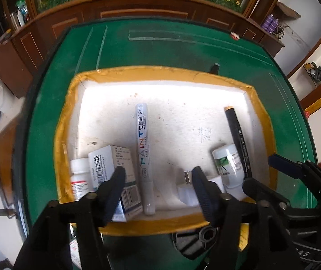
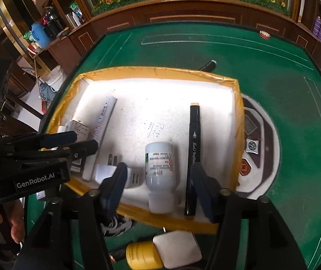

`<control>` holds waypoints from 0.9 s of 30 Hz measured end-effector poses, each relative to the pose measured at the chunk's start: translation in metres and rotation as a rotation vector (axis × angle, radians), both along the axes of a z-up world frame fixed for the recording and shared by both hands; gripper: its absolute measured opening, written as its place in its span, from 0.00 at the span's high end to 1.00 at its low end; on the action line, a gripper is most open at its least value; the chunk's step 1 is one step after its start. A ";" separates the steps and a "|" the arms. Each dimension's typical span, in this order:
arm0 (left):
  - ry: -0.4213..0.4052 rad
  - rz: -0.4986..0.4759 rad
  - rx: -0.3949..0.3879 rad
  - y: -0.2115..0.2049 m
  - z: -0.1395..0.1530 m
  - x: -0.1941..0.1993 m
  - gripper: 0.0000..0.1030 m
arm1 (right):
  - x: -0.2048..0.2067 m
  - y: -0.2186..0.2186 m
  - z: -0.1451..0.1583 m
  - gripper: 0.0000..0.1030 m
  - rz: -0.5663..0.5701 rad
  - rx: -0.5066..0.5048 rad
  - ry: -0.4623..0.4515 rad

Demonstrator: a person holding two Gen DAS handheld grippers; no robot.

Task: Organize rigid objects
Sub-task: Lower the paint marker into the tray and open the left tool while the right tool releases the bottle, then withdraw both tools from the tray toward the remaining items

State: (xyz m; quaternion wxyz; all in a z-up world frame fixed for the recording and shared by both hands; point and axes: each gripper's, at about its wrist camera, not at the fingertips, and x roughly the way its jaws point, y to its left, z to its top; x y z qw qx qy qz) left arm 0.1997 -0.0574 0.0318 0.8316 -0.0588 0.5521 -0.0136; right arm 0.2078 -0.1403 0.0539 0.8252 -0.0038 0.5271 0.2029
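A white tray with a yellow taped rim (image 1: 66,121) lies on the green table. In it are a white paint marker (image 1: 143,157), a barcoded box (image 1: 113,171), a small red-labelled bottle (image 1: 80,177), a white plug adapter (image 1: 186,193), a green-labelled white bottle (image 2: 160,166) on its side and a black marker (image 2: 194,139). My left gripper (image 1: 158,173) hangs open over the paint marker, pads apart from it. Over the lying bottle, my right gripper (image 2: 159,168) is open too, gripping nothing. Each gripper shows in the other's view: right gripper (image 1: 264,173), left gripper (image 2: 84,140).
Another dark marker (image 2: 207,65) lies on the felt past the tray's far rim. A yellow bottle (image 2: 142,256), a white block (image 2: 178,249) and a coiled cable (image 2: 115,225) sit near the front edge. The table's control panel (image 2: 252,146) is right of the tray. A hand (image 2: 3,222) holds the left gripper.
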 end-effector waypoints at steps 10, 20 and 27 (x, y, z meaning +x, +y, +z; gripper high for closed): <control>-0.024 0.084 -0.034 0.032 0.019 -0.072 0.23 | -0.049 -0.041 0.020 0.11 -0.008 0.052 -0.010; 0.054 0.271 -0.061 0.075 -0.015 -0.165 0.23 | -0.103 -0.091 -0.013 0.10 -0.072 0.084 0.106; 0.066 0.337 -0.134 0.088 -0.018 -0.162 0.23 | -0.122 -0.098 -0.027 0.10 -0.064 0.064 0.145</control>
